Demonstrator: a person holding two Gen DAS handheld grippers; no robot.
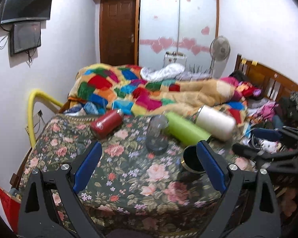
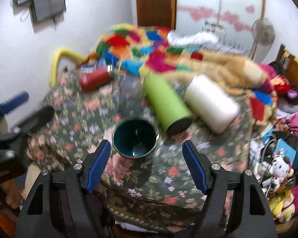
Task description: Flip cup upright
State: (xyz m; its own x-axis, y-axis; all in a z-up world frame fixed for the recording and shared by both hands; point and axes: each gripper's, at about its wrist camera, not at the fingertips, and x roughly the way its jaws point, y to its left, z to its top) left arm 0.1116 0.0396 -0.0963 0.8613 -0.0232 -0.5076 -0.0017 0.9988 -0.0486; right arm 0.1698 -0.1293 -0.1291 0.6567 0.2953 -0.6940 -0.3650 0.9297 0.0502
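Cataloguing items on a floral-covered surface, seen from both wrist cameras.

Hidden or unclear:
- Dark teal cup with a gold rim: in the left view its right part is covered by the left gripper's right finger. Its mouth faces the right camera; whether it stands or leans I cannot tell.
- Clear glass tumbler: sharp in the left view, only a smear in the blurred right view.
- Right gripper in the left view: only dark fingers and a blue pad at the far right edge, partly cut off.

Grippers:
- Left gripper: jaws spread wide, holding nothing. The tumbler lies ahead between its fingers; the cup sits just beside its right finger.
- Right gripper: jaws spread wide, empty. The cup lies just ahead, close to its left finger.

Surroundings:
- Red flask, on its side, ahead and left of the left gripper.
- Green bottle, on its side, just beyond the cup and right of it.
- White bottle, on its side, close beside the green one.
- Patchwork blanket, heaped behind the bottles.
- Plush toy, far right of the right gripper, among clutter.
- Standing fan and wardrobe, against the back wall.
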